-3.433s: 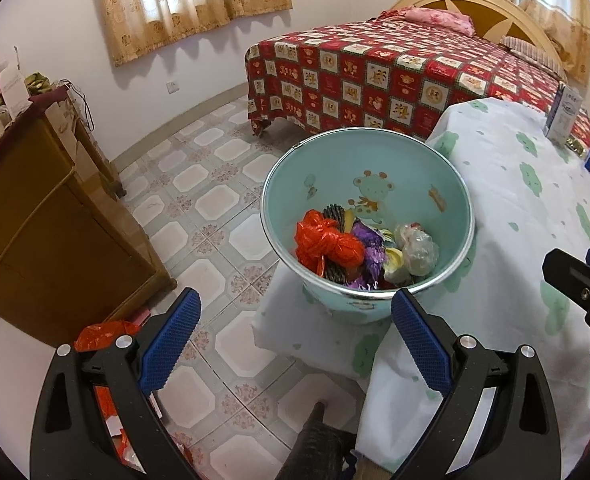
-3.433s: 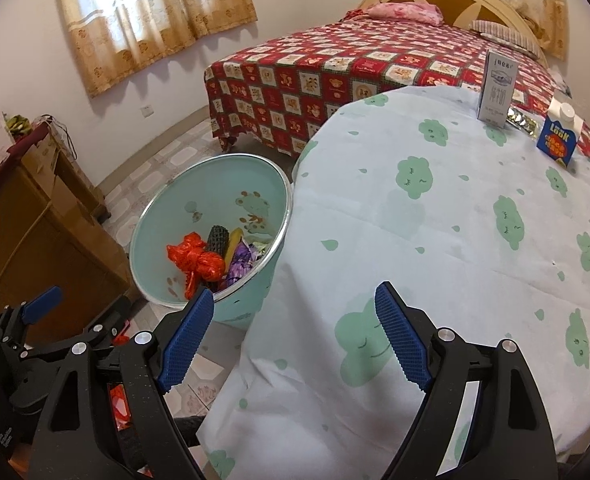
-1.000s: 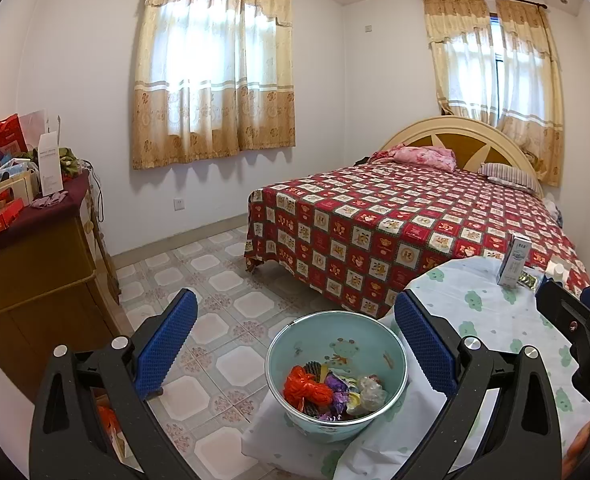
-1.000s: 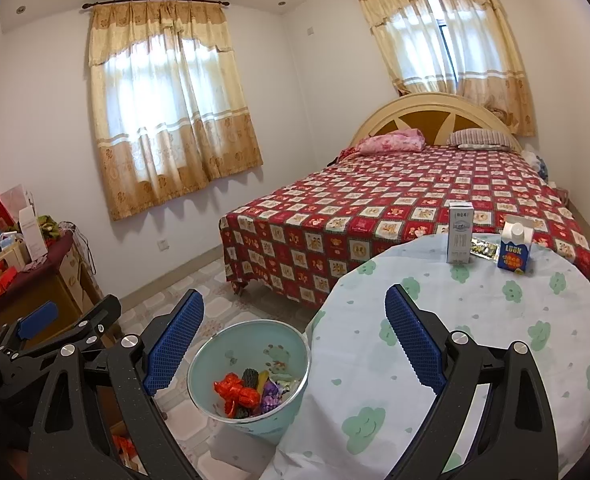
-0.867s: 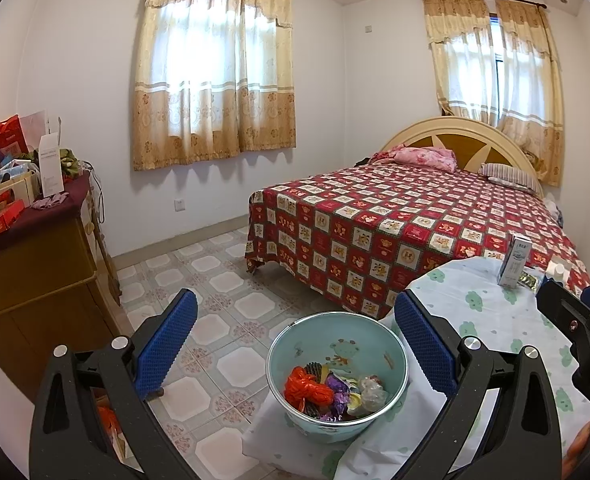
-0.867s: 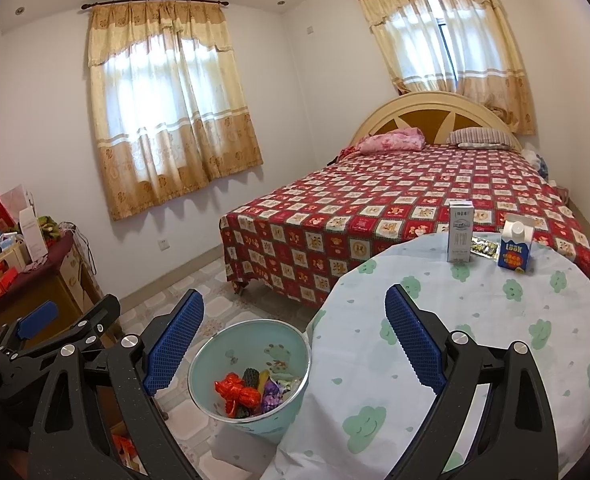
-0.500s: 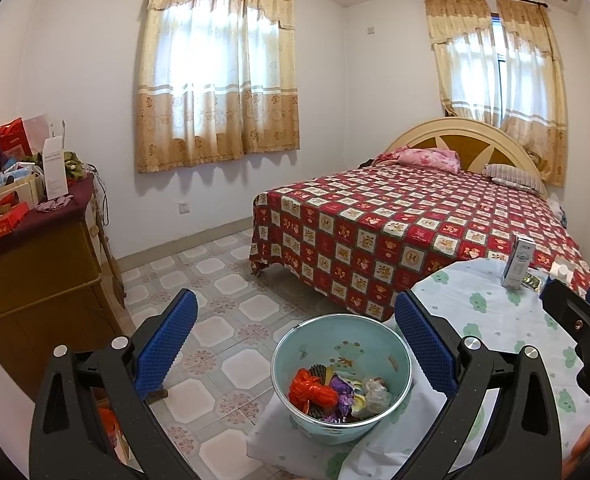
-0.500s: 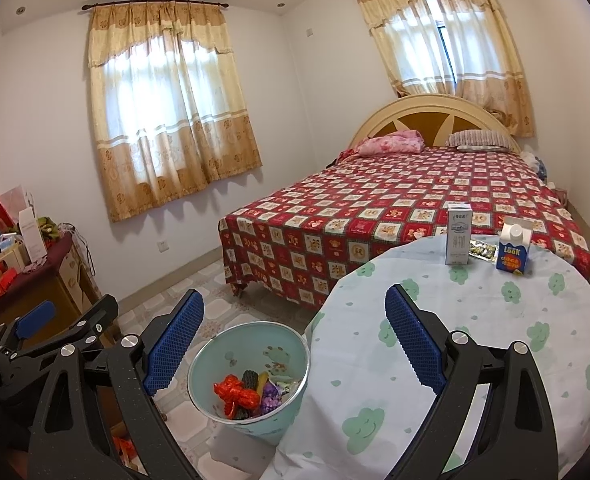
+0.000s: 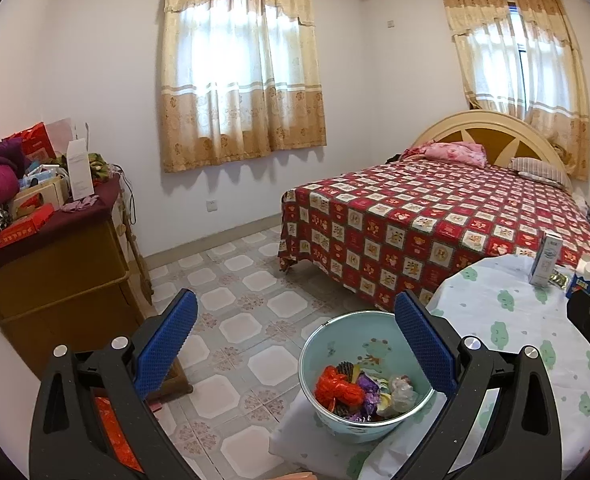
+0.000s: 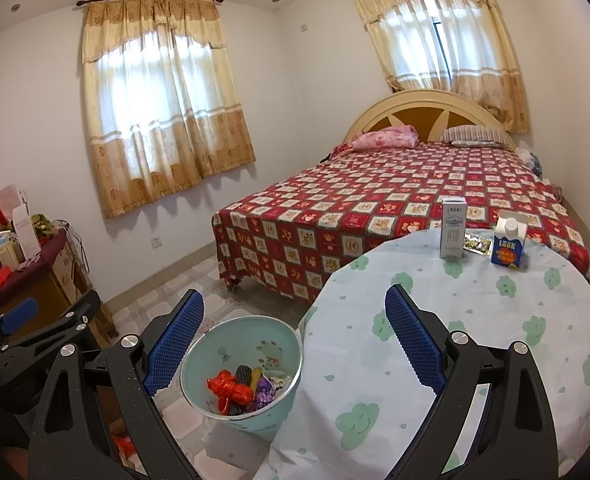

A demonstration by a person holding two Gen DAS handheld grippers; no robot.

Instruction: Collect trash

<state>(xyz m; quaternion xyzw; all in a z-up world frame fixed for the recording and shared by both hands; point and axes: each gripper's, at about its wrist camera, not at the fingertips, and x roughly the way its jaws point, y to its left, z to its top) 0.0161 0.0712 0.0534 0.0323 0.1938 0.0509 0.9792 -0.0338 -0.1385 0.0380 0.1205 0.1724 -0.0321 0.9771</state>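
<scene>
Left wrist view: the left hand-held gripper (image 9: 295,344) is held with its blue pads wide apart and nothing between them. Below and between the pads stands a pale green bin (image 9: 327,344) with a frog print inside, just beside the edge of the bench (image 9: 507,320), which wears a white cloth with green clouds. In the bin lies trash (image 9: 359,390): a red crumpled wrapper, a purple one, a dark piece and a clear plastic wad. At the far side of the bench stand a tall white carton (image 9: 546,259) and a blue carton (image 9: 583,280), with a small foil packet between them. Behind are a bed (image 9: 435,220) with a red checked cover and, at left, a cluttered wooden cabinet (image 9: 63,264).

Right wrist view: the right hand-held gripper (image 10: 293,340) is likewise spread wide and holds nothing. The bin (image 10: 271,332) sits on the tiled floor (image 10: 163,300) at lower left, against the hanging cloth, with the trash (image 10: 241,392) heaped at its bottom. The white carton (image 10: 453,232) and blue carton (image 10: 509,246) stand upright near the far rim of the bench (image 10: 475,320). The left hand-held gripper (image 10: 27,320) shows at the left edge.
</scene>
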